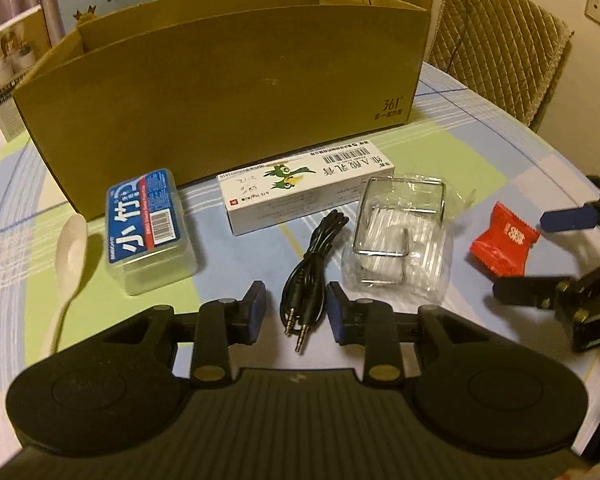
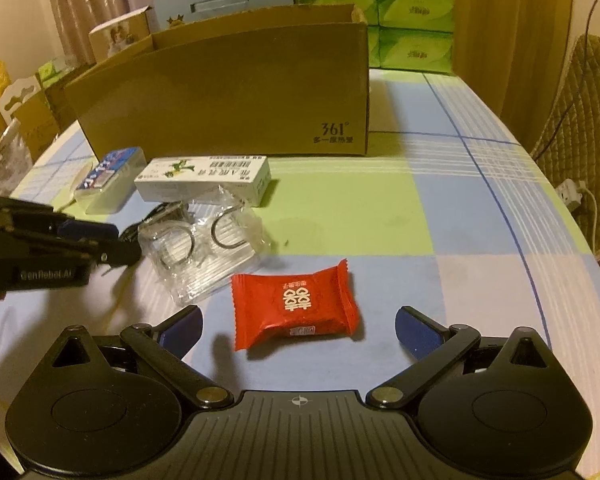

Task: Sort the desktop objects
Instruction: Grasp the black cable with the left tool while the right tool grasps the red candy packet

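Observation:
My left gripper (image 1: pixel 297 312) is open low over the table, its blue pads on either side of the plug end of a coiled black audio cable (image 1: pixel 308 264). My right gripper (image 2: pixel 299 330) is open wide with a red candy packet (image 2: pixel 296 304) lying between its fingers, untouched. Behind them lie a clear packet of metal rings (image 1: pixel 400 240), a white medicine box (image 1: pixel 308 188), a blue-labelled floss box (image 1: pixel 146 224) and a white spoon (image 1: pixel 70 248). An open cardboard box (image 1: pixel 220 92) stands at the back. The right gripper (image 1: pixel 548 256) also shows beside the candy packet (image 1: pixel 504 244).
The checked tablecloth (image 2: pixel 440 208) covers a rounded table. Green tissue packs (image 2: pixel 412 12) are stacked behind the cardboard box (image 2: pixel 228 92). Smaller boxes and bags (image 2: pixel 24 120) crowd the back left. A quilted chair (image 1: pixel 500 52) stands at the right edge, with a power strip (image 2: pixel 572 196) below.

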A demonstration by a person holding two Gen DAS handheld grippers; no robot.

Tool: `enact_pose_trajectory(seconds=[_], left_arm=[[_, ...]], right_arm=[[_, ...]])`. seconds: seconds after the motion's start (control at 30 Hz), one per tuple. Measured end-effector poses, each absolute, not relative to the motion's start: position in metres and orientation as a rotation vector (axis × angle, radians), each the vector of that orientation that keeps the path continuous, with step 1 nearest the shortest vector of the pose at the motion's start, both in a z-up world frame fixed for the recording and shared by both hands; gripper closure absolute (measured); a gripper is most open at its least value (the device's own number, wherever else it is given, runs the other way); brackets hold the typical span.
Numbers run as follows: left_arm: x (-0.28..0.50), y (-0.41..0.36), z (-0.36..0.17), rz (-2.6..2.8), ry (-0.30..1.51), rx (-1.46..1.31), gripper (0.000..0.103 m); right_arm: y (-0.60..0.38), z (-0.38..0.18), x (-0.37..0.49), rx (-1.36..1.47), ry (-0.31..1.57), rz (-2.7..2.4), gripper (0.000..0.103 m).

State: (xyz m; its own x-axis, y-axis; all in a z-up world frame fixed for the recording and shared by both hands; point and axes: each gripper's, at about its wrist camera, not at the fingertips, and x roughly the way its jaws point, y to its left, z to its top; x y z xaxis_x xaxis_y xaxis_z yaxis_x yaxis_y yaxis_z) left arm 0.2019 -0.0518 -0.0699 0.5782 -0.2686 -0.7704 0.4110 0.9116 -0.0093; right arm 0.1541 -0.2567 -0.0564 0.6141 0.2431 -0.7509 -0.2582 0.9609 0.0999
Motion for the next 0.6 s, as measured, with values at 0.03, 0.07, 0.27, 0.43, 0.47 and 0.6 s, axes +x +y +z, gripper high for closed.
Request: enact_pose_trajectory(seconds=[0.03, 0.07, 0.27, 0.43, 0.47, 0.6], left_arm=[[0.202, -0.052, -0.070, -0.396, 0.877, 0.171, 0.076], [0.201, -0.051, -0.069, -0.392, 0.884, 0.166, 0.082], [0.177, -0.046, -0.064, -0.365, 0.919, 0.146, 0.085], [0.146, -0.046, -0.061, -0.370, 0.908, 0.157, 0.084], [0.141, -0.046, -0.061, -0.375, 0.884, 0.169, 0.073], [0.145, -0.048, -0.059, -0.368, 0.828, 0.207, 0.052]], right_arm=[[-0.256, -0.057, 0.155, -0.023, 0.866, 0.290, 0.003], [-0.256, -0.058, 0.155, -0.024, 0.868, 0.292, 0.003], [-0.259, -0.060, 0.161, -0.024, 0.875, 0.288, 0.004], [-0.254, -0.060, 0.159, -0.056, 0.871, 0.314, 0.012], [-0.253, -0.060, 0.159, -0.060, 0.870, 0.317, 0.013], [-0.252, -0.060, 0.159, -0.072, 0.862, 0.315, 0.017]])
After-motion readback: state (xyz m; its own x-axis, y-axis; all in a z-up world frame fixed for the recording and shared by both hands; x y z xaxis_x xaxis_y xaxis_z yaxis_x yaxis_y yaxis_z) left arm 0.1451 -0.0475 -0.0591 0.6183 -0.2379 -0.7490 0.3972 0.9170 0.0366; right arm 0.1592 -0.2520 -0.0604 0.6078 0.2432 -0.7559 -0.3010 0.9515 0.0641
